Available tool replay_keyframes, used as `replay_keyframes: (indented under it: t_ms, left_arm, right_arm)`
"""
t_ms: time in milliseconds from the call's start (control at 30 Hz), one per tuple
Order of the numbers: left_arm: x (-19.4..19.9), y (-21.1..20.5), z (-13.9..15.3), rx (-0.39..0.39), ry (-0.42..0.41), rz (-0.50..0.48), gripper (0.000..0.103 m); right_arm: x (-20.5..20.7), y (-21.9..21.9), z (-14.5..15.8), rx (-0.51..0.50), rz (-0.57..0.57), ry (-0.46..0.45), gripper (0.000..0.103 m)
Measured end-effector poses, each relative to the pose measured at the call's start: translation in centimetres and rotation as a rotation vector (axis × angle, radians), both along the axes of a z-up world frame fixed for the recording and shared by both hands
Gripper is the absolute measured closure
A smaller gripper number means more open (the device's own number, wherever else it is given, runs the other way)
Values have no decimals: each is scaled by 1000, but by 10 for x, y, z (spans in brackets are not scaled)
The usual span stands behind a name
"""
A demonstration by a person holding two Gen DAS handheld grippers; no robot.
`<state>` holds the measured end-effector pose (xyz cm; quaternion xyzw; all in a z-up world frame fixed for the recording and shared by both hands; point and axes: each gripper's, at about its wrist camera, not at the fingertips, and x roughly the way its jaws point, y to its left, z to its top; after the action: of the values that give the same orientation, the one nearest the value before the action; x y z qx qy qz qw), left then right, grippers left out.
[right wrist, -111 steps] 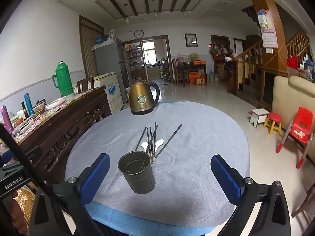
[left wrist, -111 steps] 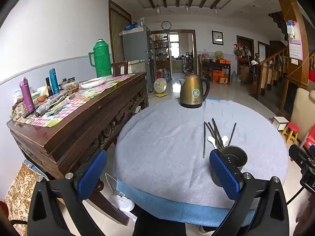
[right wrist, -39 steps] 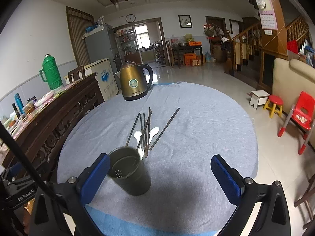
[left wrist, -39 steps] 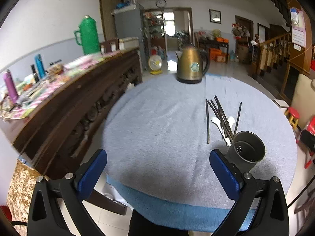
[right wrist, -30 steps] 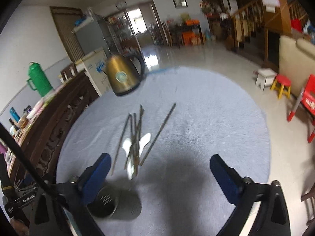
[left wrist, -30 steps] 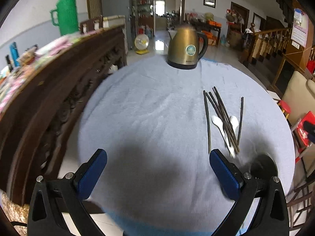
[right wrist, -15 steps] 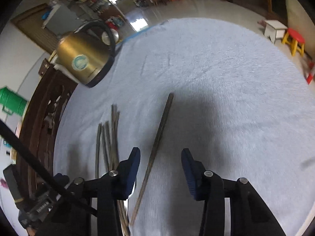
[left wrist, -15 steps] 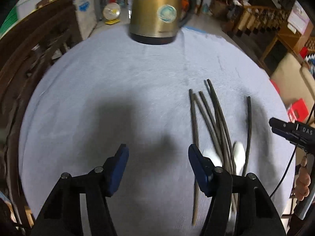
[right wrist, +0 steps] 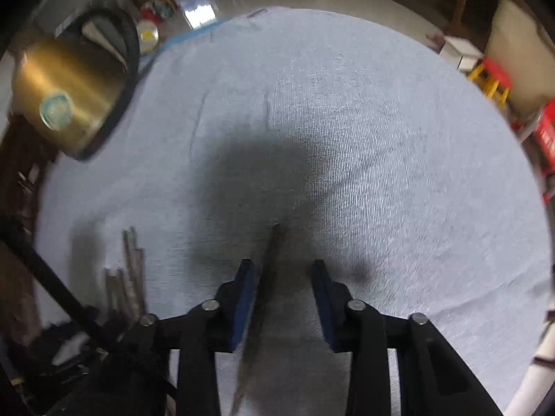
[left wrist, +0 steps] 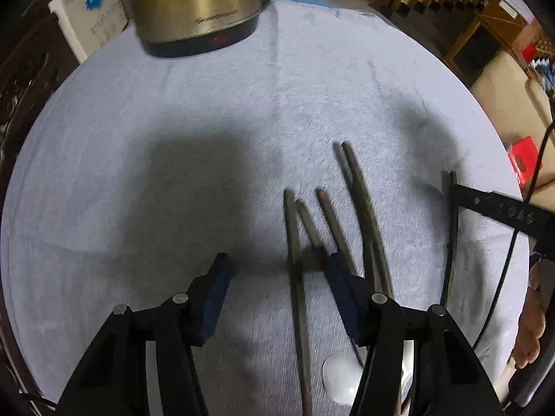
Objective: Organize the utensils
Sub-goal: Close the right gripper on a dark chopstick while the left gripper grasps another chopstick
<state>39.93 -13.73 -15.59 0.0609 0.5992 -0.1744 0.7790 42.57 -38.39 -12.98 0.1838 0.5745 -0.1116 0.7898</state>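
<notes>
Several dark chopsticks (left wrist: 360,208) lie fanned on the grey cloth, with a white spoon (left wrist: 341,384) beside them near the bottom edge. My left gripper (left wrist: 277,274) points steeply down over them. Its jaws are closing, and the leftmost chopstick (left wrist: 293,242) lies between them, apart from both blue pads (left wrist: 216,284). My right gripper (right wrist: 282,277) hangs over a lone chopstick (right wrist: 272,253) that runs between its closing jaws, close to the left pad (right wrist: 244,287); the right pad stands clear of it. The other chopsticks (right wrist: 130,270) show at lower left.
A brass-coloured kettle (left wrist: 194,7) stands at the far edge of the round table's cloth (left wrist: 138,121); in the right wrist view the kettle (right wrist: 69,93) is at upper left. Part of the right gripper's body (left wrist: 499,208) reaches in over the lone chopstick (left wrist: 451,242). Chairs and stools stand beyond the table.
Both grippers have sunk toward the table and tipped downward over the chopsticks. Their jaws have narrowed from wide open. The metal cup has dropped out of view.
</notes>
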Motion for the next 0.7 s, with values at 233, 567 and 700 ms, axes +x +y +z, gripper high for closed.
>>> replay_keyframes:
  t_ms: [233,567,700]
  left_arm:
    - [-5,-9,5,-41,16,-40,82]
    - [-50,27,16,-70,41,-37,97]
    - [-67,51,22,-64,40,-4,98]
  right_arm:
    - [-1,18,-5,-108,79,-14,92]
    - [-49,-1,-21,-15,95,-71,94]
    - [-72,-14,-12,33,89,-76,95]
